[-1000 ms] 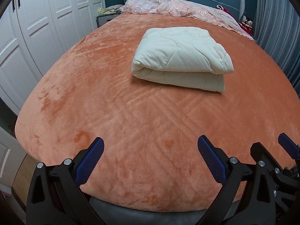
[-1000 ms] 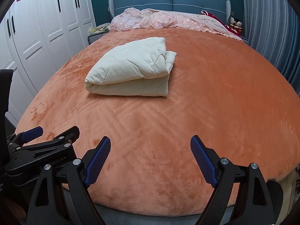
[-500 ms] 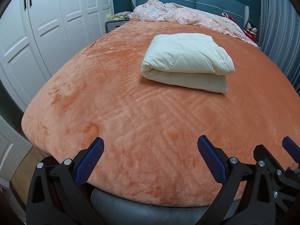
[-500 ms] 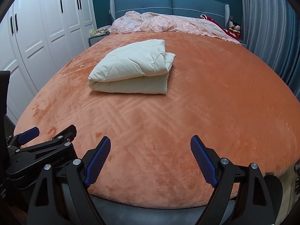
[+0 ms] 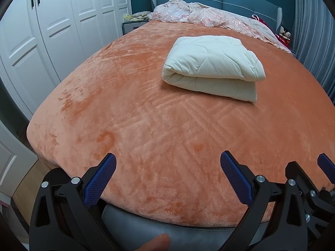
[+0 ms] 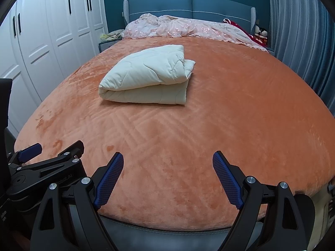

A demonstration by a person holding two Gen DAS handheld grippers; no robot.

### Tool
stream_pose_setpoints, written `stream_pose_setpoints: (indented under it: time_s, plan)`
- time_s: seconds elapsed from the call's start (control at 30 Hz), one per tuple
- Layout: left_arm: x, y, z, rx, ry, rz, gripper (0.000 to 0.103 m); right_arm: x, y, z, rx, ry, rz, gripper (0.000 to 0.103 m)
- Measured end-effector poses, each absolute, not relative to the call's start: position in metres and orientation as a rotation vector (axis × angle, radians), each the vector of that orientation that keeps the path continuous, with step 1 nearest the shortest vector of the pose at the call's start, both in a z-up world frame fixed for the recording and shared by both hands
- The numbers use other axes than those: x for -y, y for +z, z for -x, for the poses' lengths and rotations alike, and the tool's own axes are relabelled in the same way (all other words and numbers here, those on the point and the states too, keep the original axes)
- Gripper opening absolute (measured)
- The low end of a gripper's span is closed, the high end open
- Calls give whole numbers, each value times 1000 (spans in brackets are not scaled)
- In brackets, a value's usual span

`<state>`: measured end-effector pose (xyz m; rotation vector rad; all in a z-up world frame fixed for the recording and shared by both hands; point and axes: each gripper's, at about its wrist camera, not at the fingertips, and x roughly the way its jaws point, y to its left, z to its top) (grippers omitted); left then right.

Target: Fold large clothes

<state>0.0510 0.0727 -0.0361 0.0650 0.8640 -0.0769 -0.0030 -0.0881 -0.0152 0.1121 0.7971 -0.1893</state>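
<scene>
Both claws hang at the foot of the bed, and both are spread wide with nothing between their blue pads. The left claw (image 5: 167, 174) sits over the near edge of the orange plush bedspread (image 5: 146, 115), and the right claw (image 6: 168, 175) does the same, side by side with its partner, whose black frame shows at the lower left of the right wrist view. Out in the middle of the bed lies the cream quilted comforter (image 5: 213, 67), folded into a thick, rounded bundle, well apart from either claw; from the right wrist view the comforter (image 6: 148, 77) sits left of centre. Up at the blue headboard (image 6: 188, 6) a pink embroidered cover (image 6: 188, 28) lies bunched. White wardrobe doors (image 5: 62, 21) run along the left, grey-blue curtains (image 6: 301, 41) along the right.
</scene>
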Motion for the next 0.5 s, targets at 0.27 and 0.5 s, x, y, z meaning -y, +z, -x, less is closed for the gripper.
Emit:
stream_pose_setpoints:
  time_s: [0.27,0.5]
  plan:
    - [-73,-36,-49,-853,-68,-74,97,84,-15,4,-796,-197,-99,85]
    - [-74,-35,-49,-848,-68,-79,96,84,-15,4,-796,-197,-102,85]
